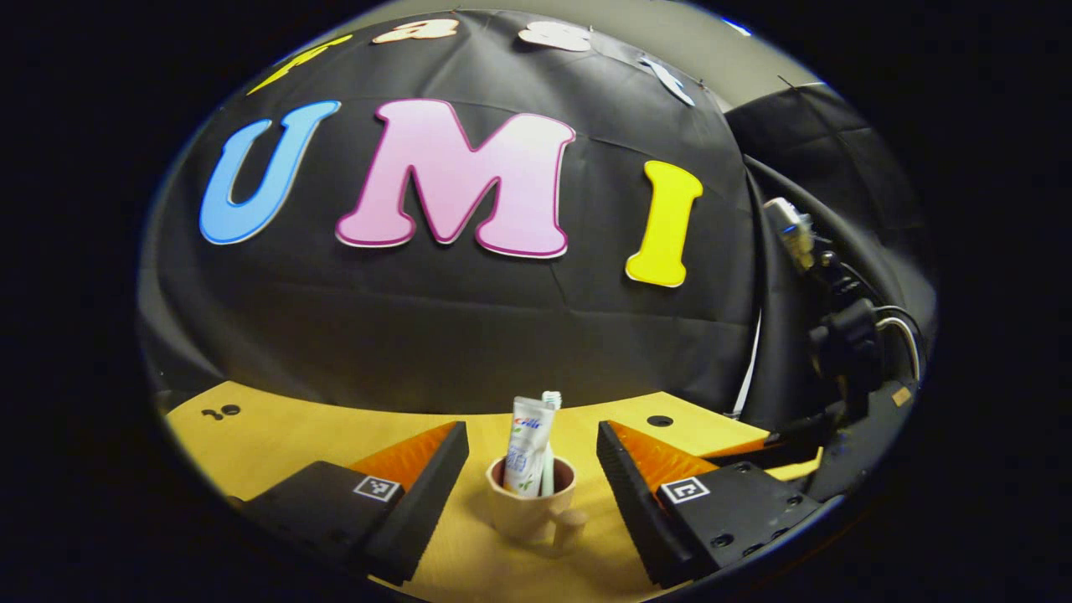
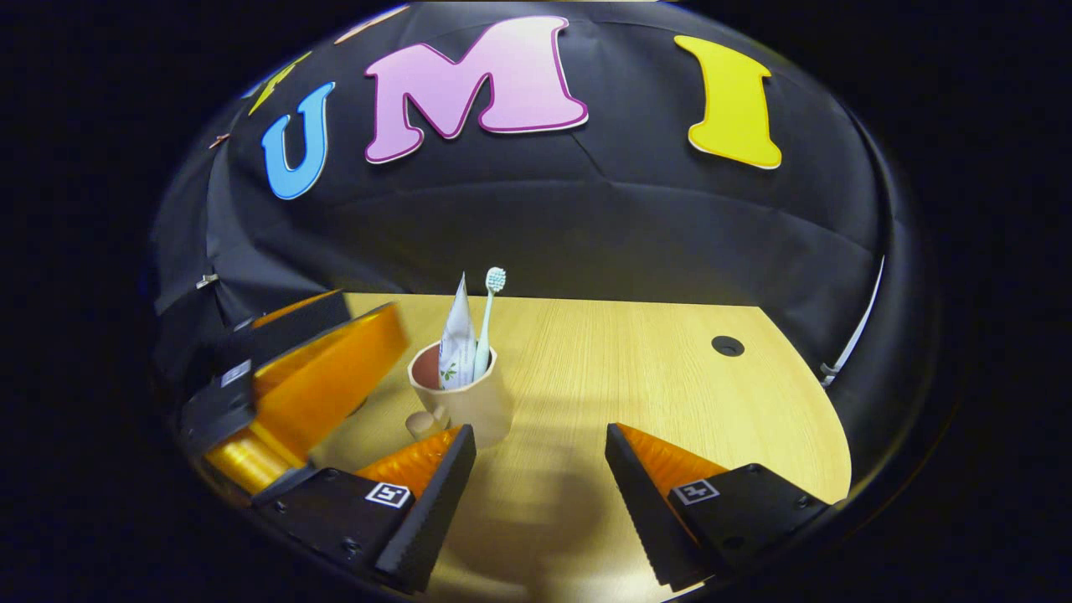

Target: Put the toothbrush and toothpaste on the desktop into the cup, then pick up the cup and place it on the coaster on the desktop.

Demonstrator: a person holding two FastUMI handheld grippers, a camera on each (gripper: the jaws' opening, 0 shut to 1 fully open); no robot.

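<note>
Ceramic-looking cup (image 1: 529,501) upright on wooden surface (image 1: 276,440), toothpaste (image 1: 528,444) and toothbrush (image 1: 550,444) inside. Left gripper (image 1: 532,502) fingers apart, straddling it. Right gripper (image 2: 540,494) open, just beside. Probably rigid, smooth, top-heavy: squeeze body sides, low.

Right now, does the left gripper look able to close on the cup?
Probably yes: the left gripper is open with the cup standing between its fingers, nothing between them. The toothpaste and toothbrush stand inside.

Beige cup (image 1: 528,502) upright on desk w/ toothpaste (image 1: 528,444) & toothbrush (image 2: 488,322) standing inside.
</note>
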